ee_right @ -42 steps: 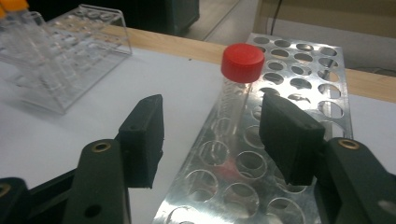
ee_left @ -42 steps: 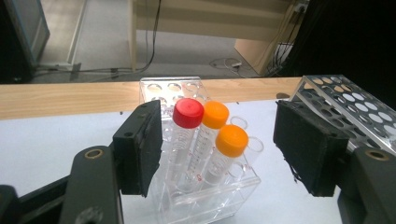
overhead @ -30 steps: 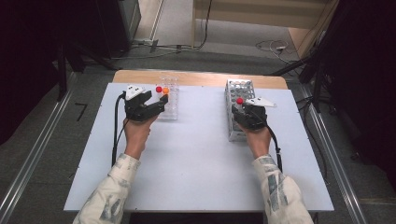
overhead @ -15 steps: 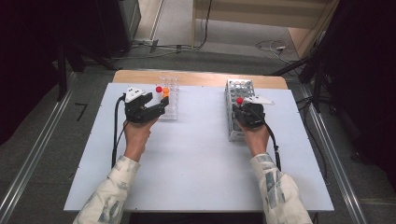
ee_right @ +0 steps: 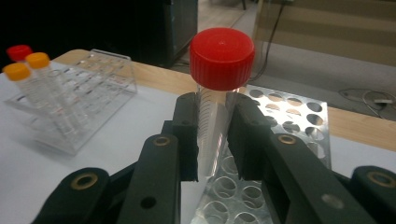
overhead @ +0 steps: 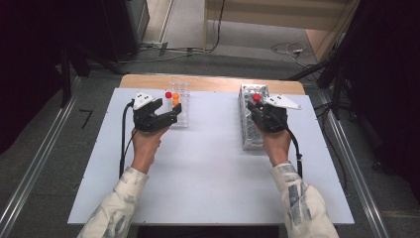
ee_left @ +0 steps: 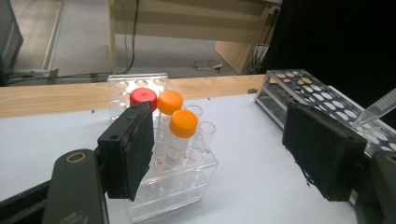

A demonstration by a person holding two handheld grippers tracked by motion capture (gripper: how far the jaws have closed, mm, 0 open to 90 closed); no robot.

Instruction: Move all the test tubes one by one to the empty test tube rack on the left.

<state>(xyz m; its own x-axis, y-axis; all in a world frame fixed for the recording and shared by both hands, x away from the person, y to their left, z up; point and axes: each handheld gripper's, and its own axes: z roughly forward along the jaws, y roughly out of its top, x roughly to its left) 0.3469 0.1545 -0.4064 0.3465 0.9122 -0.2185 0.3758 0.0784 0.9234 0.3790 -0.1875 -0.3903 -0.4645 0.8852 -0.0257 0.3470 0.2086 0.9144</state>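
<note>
Right tool (ee_right: 212,135) clamped on red-capped tube (ee_right: 219,79) above metal rack (ee_right: 280,116), left tool (ee_left: 224,149) wide open, jaws just opening, holding nothing, near clear rack (ee_left: 173,186).

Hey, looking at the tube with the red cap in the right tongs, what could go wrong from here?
1. The right tongs pinch the red-capped tube on smooth plastic just below its cap; it might slip or swing.
2. Its tip hangs over the metal rack and could catch a hole edge.
3. The left tongs, jaws open, sit close to the clear rack and might nudge its orange-capped tubes.
</note>
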